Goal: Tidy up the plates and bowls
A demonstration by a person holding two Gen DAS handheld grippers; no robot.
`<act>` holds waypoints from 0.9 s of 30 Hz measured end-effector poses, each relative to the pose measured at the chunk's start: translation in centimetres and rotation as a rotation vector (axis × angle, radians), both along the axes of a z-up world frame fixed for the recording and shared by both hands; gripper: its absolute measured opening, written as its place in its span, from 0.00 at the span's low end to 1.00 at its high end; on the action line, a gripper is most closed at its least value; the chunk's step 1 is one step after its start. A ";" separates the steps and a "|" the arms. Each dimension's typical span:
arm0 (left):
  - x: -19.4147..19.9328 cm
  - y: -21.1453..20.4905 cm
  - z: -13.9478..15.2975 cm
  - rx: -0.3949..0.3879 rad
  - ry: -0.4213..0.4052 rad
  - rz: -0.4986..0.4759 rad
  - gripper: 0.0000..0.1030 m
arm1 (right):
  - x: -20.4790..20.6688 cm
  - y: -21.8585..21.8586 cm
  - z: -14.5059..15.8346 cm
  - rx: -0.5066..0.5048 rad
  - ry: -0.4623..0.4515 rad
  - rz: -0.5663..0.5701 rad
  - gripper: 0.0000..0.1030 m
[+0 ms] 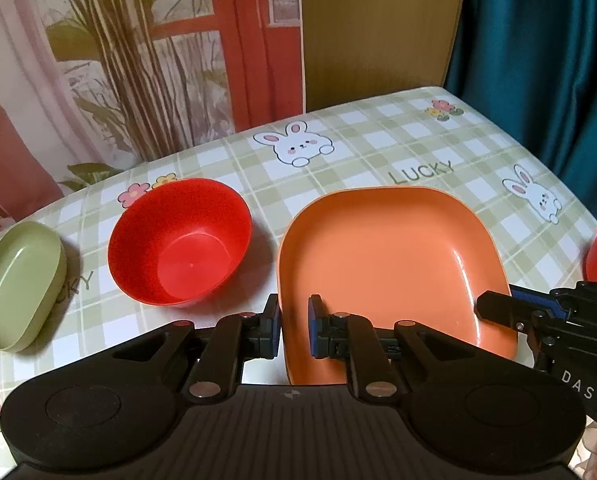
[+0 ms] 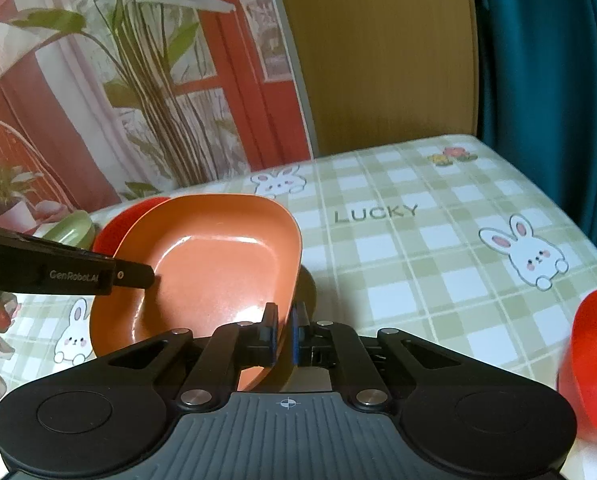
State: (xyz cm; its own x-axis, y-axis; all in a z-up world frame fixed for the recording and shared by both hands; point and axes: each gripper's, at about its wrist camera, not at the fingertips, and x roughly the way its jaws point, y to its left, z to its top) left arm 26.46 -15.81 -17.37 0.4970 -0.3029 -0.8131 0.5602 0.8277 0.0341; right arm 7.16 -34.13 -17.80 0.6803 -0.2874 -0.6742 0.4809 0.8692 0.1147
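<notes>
Green oval dish [image 1: 20, 282] sat at far left on the checked bunny tablecloth [image 1: 378, 148]; red bowl [image 1: 180, 242] stood upright just beside it, apart from the orange square plate [image 1: 382, 256]; left gripper [image 1: 294, 330] was clamped on the plate's near-left rim, one finger inside, one outside; right gripper [image 2: 284, 330] was closed on the plate's right rim, plate tilted and raised in the right wrist view, shadow beneath; second red bowl [image 2: 592, 360] lay at far right, only partly visible.
</notes>
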 end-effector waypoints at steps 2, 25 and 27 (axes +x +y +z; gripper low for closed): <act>0.2 -0.1 -0.2 0.002 0.005 0.000 0.15 | 0.1 0.0 -0.2 0.005 0.008 -0.001 0.07; 0.5 -0.9 -2.1 0.079 -0.008 -0.014 0.15 | 0.3 -0.1 -1.1 -0.004 0.040 0.012 0.15; 0.5 -0.8 -2.1 0.081 -0.009 -0.012 0.15 | 0.3 -0.1 -1.2 -0.001 0.040 0.008 0.15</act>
